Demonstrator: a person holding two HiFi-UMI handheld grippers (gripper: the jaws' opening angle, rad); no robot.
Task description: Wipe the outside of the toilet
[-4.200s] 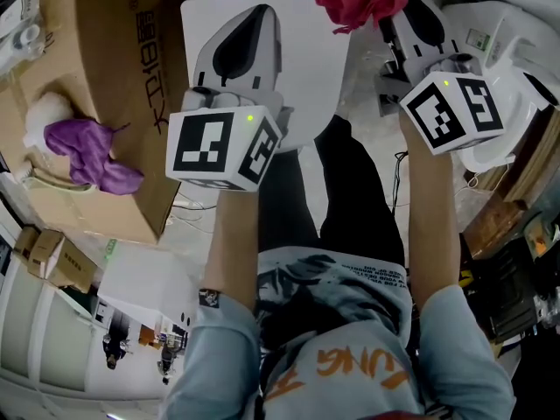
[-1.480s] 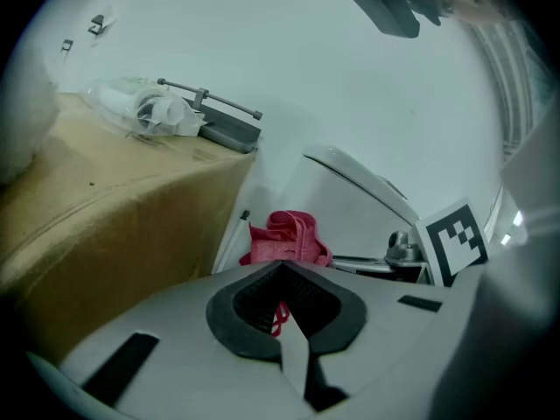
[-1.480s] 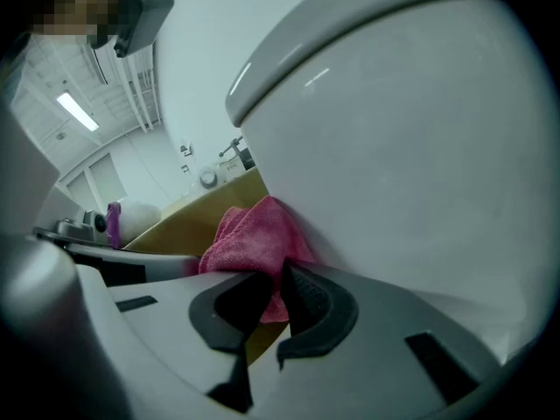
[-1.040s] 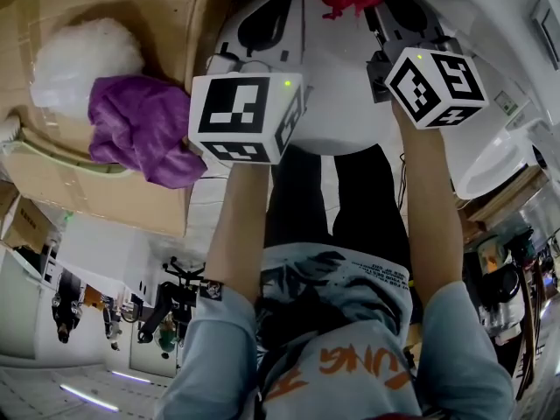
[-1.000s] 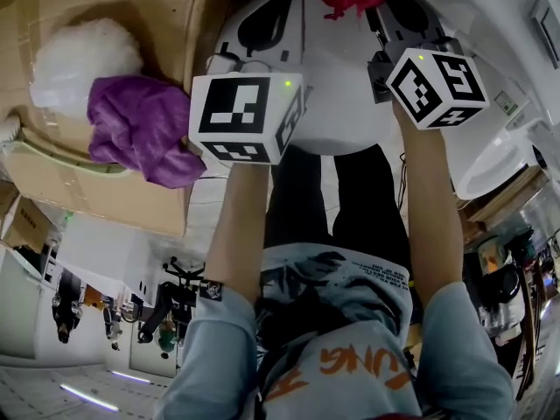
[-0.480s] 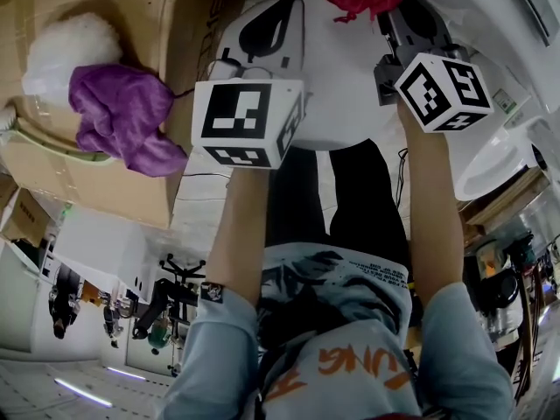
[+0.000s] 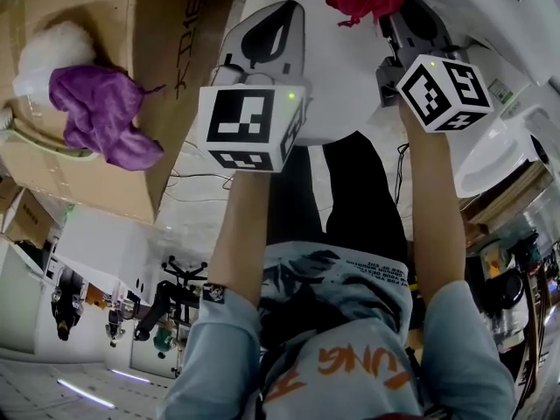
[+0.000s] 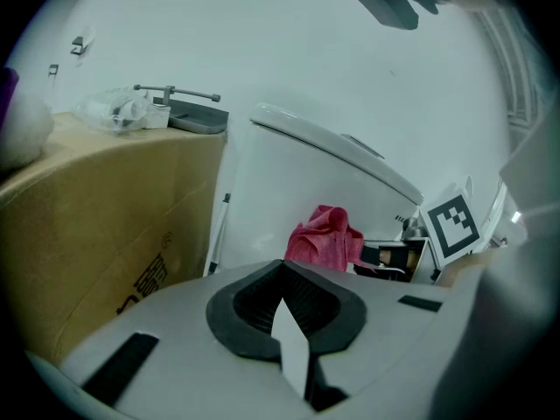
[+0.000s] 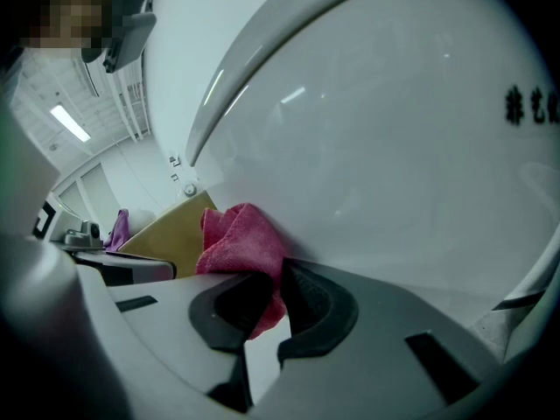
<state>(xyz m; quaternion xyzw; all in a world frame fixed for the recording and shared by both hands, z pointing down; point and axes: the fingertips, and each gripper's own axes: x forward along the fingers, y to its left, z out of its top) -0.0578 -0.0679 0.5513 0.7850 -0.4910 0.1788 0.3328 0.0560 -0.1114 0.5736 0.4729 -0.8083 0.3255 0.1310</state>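
A person standing over a white toilet (image 7: 346, 86) works with a handheld gripper in each hand, arms stretched forward in pale blue sleeves. The right gripper (image 9: 276, 274) has its jaws clamped on a crimson cleaning cloth (image 9: 238, 239), which bunches out ahead of the black pads and lies against the toilet's curved white side. In the head view, the same cloth sits at the top of the frame, just beyond the right gripper's marker cube (image 7: 442, 90).

The left gripper (image 8: 282, 269) hovers beside it, jaws drawn together with nothing between them. Its own camera looks past the closed pads to the toilet's tank and lid, with the crimson cloth and the right gripper's marker cube to the right.

To the person's left stands a large cardboard box (image 7: 105, 24), close against the toilet. A purple cloth (image 7: 101, 116) is draped on top of the box, touching a white fluffy bundle (image 7: 48, 51) beside it. The left gripper view also shows crumpled clear plastic (image 8: 118, 109) and a grey tool (image 8: 188, 116) resting on the box's far edge; what the tool is cannot be told.

Black-trousered legs show between the forearms, directly in front of the toilet.
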